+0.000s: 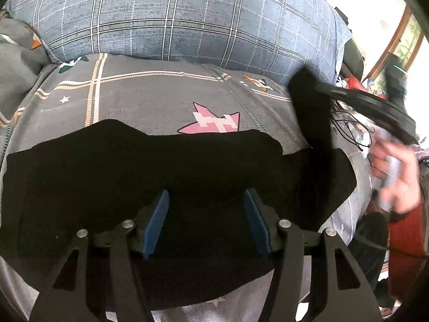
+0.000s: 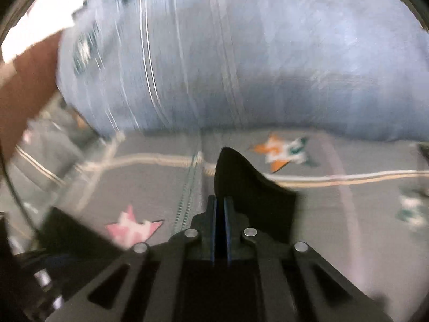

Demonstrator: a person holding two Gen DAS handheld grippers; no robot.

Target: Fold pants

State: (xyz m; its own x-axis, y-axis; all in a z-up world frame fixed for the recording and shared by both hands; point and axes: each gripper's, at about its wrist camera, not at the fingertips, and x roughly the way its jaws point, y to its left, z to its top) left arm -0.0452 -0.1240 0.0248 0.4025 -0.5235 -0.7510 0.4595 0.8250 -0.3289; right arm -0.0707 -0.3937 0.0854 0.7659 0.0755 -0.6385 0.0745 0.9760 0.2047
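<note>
The black pants [image 1: 150, 166] lie spread across a grey patterned bedsheet [image 1: 150, 94]. My left gripper [image 1: 206, 198] is open just above the pants, blue pads apart, nothing between them. In the left wrist view a strip of the pants [image 1: 308, 112] is lifted at the right, up to the other tool held by a hand [image 1: 394, 177]. In the blurred right wrist view my right gripper [image 2: 221, 201] is shut on a flap of the black pants [image 2: 246, 185], held above the sheet.
A large blue plaid pillow [image 1: 187, 16] lies along the far side of the bed; it also shows in the right wrist view [image 2: 241, 53]. Cluttered red and dark items [image 1: 356, 86] sit beyond the bed's right edge. A grey pillow [image 1: 16, 53] lies far left.
</note>
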